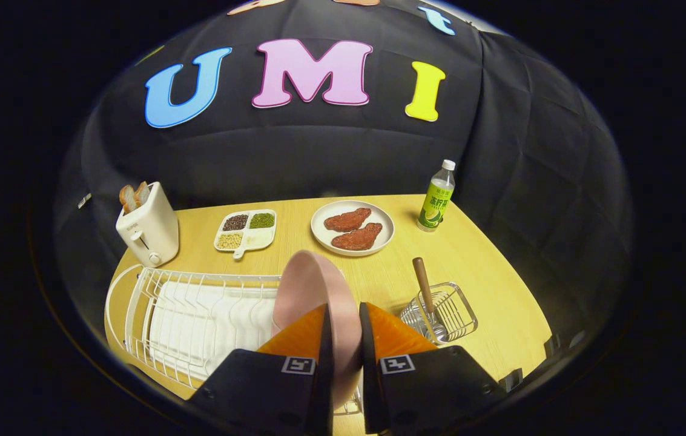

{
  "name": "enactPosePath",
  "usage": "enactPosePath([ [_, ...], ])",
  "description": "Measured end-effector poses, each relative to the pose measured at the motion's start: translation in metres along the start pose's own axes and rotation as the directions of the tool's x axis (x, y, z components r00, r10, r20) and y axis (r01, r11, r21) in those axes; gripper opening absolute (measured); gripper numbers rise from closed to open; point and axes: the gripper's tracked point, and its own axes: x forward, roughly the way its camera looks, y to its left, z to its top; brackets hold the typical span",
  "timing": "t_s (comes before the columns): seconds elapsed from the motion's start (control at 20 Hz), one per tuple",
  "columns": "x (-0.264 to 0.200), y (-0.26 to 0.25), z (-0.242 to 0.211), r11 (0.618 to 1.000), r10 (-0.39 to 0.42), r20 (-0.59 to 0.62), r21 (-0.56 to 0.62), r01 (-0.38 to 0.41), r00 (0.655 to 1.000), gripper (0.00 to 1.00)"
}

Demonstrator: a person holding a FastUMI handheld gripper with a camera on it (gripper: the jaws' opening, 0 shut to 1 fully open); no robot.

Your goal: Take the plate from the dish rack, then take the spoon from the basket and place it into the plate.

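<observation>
A: Plate [309,290], the pink one — how much of it can you see?

B: Its upper part stands on edge above the fingers; the lower rim is hidden between them and behind the gripper [343,339] body. I cannot tell whether it touches the dish rack [191,321] underneath.

A: And the gripper itself?

B: Clamped on the plate: the two orange fingers [297,339] press its rim from either side, pointing forward over the near edge of the table [500,266]. The hand holding it is out of sight.

A: The rack?

B: White wire, lying along the table's near left edge with a white tray inside. Its near end is cut off by the gripper body.

A: Where is the spoon [426,290]?

B: In the small wire basket [445,315] near the table's right near edge, just right of the fingers. The wooden handle sticks up and leans back; the bowl end is hard to make out through the wires.

A: Farther back?

B: A toaster [149,227] with bread slices at the far left corner, a divided dish [246,230] of beans and grains, a white plate with two meat pieces [353,227] toward the far edge, and a bottle [438,197] at the far right.
</observation>
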Motion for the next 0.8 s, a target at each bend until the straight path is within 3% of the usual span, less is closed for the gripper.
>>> enactPosePath([
  [0.25,-0.002,-0.001,0.014,1.0,-0.017,0.046,0.024,0.015,0.999,0.2],
  [0.55,-0.011,0.002,0.036,0.992,-0.065,0.133,-0.1,0.079,0.989,0.2],
  [0.8,-0.017,-0.006,0.06,0.986,-0.1,0.176,-0.115,0.121,0.979,0.2],
])
